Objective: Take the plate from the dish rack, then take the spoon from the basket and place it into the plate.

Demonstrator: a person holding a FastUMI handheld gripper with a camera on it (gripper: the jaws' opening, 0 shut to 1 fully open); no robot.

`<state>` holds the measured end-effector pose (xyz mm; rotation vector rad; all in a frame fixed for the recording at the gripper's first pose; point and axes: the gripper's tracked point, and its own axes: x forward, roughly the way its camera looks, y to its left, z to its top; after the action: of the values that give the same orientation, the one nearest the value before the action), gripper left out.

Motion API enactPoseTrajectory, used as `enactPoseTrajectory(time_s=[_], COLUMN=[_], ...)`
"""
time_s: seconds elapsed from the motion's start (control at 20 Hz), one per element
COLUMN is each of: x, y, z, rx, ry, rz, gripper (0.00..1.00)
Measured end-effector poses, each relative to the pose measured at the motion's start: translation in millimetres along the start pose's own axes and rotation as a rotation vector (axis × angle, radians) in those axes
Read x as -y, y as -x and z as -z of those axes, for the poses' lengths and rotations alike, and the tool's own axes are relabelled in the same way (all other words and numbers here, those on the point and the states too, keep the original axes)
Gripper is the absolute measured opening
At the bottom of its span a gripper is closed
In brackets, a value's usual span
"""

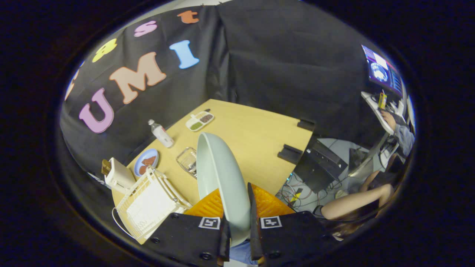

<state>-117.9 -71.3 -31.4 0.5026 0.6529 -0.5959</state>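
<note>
Two fingers of the gripper (237, 207) close on the plate (219, 174) by its rim — held on edge above the table (256, 133), clear of the dish rack (148, 204) — stiff, smooth, likely breakable.

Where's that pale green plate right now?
The pale green round plate stands on edge, clamped between the hand-held gripper fingers, lifted above the wooden table, beside the white dish rack.
</note>
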Motion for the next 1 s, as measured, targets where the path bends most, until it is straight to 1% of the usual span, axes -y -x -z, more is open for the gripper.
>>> enactPoseTrajectory(time_s=[0.1, 0.2, 0.4, 0.6, 0.7, 0.85, 1.0], x=[16, 19, 4, -11, -29, -37, -40], y=[-24, -45, -80, -105, -114, -126, -133], z=[16, 28, 43, 61, 65, 72, 75], rx=[-0.061, -0.112, -0.175, -0.248, -0.252, -0.264, -0.269], ry=[-0.052, -0.098, -0.158, -0.150, -0.175, -0.202, -0.226], rz=[0.026, 0.021, -0.047, -0.084, -0.130, -0.166, -0.177], gripper=[0.25, 0.25, 0.25, 0.25, 0.25, 0.26, 0.27])
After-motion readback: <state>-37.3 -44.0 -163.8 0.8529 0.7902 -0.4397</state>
